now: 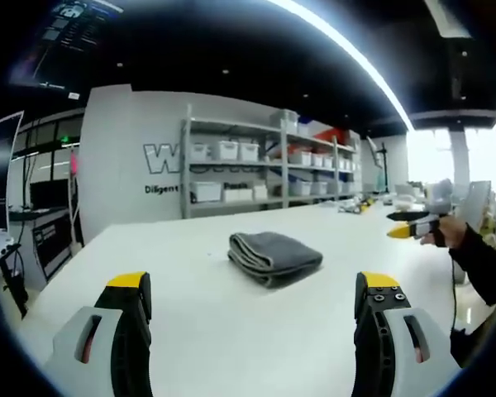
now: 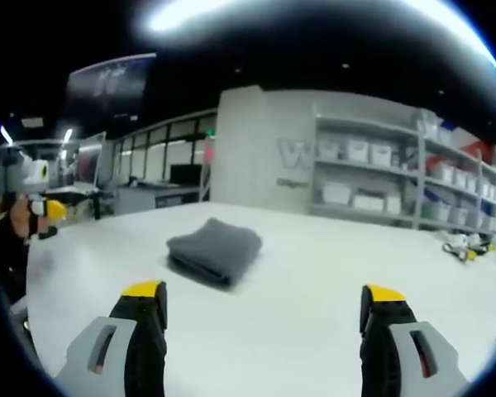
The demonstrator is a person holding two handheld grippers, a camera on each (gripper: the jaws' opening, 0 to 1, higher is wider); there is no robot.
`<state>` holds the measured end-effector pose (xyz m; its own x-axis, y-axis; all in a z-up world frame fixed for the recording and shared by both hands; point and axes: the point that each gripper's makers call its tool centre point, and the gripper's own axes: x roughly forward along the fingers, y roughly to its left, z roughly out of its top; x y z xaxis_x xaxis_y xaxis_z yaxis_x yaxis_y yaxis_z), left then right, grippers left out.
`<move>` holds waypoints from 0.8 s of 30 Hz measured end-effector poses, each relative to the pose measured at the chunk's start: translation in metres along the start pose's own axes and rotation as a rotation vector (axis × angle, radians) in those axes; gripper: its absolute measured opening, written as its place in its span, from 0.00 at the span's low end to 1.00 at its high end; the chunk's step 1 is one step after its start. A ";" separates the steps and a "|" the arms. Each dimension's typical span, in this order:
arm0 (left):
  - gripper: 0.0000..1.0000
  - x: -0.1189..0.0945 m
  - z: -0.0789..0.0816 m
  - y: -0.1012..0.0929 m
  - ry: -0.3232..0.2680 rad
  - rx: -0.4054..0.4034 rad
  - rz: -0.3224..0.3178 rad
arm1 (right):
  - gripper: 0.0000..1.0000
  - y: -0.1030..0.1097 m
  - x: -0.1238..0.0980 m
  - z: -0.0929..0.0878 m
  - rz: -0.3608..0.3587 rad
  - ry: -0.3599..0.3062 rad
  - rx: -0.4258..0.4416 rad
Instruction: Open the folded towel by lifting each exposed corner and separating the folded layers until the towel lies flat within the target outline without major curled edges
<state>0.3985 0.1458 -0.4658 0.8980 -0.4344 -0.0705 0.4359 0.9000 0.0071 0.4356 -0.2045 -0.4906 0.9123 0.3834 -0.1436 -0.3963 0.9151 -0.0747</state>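
Left gripper view: the left gripper hovers over a white table with its jaws spread wide and nothing between them. Ahead, mid-table, lies the grey towel, folded into a thick pad. Behind stands a shelf holding rows of white bins; what is in them cannot be told. At far right the right gripper shows in a hand.

Right gripper view: the left gripper shows at far left. The towel lies ahead of the right gripper, whose jaws also stand wide apart and empty.

Bare table surrounds the folded towel; shelving stands well beyond.
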 end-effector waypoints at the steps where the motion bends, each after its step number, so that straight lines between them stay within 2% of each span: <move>1: 1.00 0.003 0.000 0.001 0.003 0.002 0.001 | 0.98 0.000 0.001 0.000 0.002 -0.001 -0.002; 10: 1.00 0.013 0.002 0.000 0.019 0.014 -0.029 | 0.96 0.008 0.007 -0.005 0.043 0.015 -0.016; 14: 1.00 0.016 0.006 0.011 0.006 0.015 -0.052 | 0.97 0.010 0.015 -0.004 0.073 0.021 -0.002; 17: 0.99 0.026 0.007 0.019 -0.019 0.018 -0.047 | 0.96 0.005 0.027 -0.002 0.072 0.015 0.008; 20: 0.99 0.043 0.001 0.023 -0.013 0.017 -0.081 | 0.96 0.005 0.047 -0.001 0.109 0.034 0.019; 24: 0.99 0.065 -0.015 0.032 0.040 0.010 -0.083 | 0.97 -0.007 0.069 0.000 0.087 0.047 -0.012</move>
<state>0.4702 0.1473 -0.4852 0.8557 -0.5054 -0.1112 0.5095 0.8604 0.0097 0.5019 -0.1844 -0.4996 0.8684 0.4552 -0.1966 -0.4758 0.8766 -0.0717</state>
